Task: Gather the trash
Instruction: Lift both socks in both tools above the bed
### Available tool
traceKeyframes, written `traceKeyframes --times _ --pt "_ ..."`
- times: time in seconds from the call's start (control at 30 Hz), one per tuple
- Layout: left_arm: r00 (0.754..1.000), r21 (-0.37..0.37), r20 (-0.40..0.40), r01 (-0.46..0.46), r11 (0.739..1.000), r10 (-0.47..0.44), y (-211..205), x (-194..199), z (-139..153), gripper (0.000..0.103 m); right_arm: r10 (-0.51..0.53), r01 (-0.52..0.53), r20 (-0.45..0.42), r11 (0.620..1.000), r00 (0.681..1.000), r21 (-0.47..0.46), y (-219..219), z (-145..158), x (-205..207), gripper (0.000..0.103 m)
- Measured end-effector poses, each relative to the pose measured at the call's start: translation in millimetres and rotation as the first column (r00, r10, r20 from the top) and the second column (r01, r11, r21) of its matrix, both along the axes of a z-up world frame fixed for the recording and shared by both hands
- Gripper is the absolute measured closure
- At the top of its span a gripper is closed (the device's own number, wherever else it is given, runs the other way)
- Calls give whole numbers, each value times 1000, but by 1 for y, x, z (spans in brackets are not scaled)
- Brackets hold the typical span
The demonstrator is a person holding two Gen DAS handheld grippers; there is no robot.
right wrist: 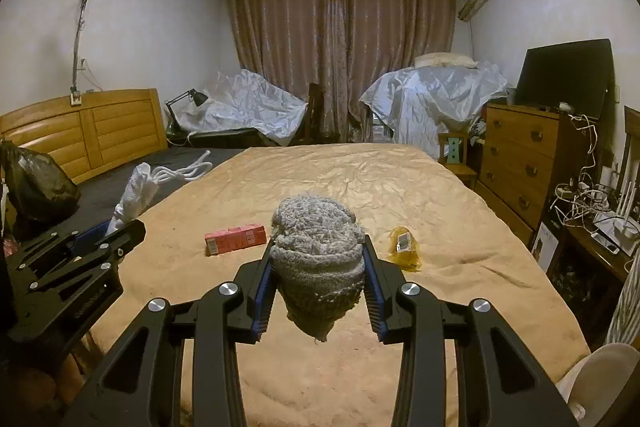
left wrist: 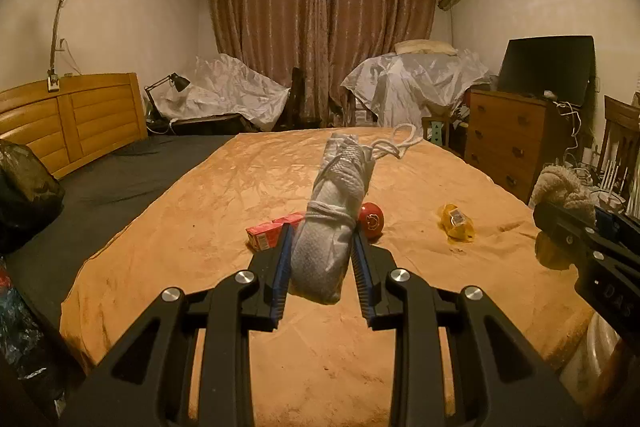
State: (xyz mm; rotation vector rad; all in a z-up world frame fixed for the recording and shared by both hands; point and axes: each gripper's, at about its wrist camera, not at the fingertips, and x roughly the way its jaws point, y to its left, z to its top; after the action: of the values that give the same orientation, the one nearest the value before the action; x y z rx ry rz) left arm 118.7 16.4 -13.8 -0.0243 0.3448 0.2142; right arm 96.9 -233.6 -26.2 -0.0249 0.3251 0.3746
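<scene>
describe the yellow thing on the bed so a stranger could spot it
On the big orange bedspread, look toward the side nearest the wooden dresser. The crumpled yellow wrapper with a white label lies there alone, unlike the boxy red carton on the other side.

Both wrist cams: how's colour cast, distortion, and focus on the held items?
Left wrist: strong orange cast, dim; the white bundle in the left gripper is sharp; fisheye bends walls, black corners. Right wrist: more neutral, brighter ceiling; the knit hat in the right gripper is sharp, same distortion.
</scene>
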Motion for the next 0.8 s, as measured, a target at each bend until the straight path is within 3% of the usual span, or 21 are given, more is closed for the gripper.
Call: traceKeyframes --times 0.8 --pt "995 2 -64 77 997 -77 -16 9 -4 75 -17 16 -48 1000 999 -25 -17 5 -1 63"
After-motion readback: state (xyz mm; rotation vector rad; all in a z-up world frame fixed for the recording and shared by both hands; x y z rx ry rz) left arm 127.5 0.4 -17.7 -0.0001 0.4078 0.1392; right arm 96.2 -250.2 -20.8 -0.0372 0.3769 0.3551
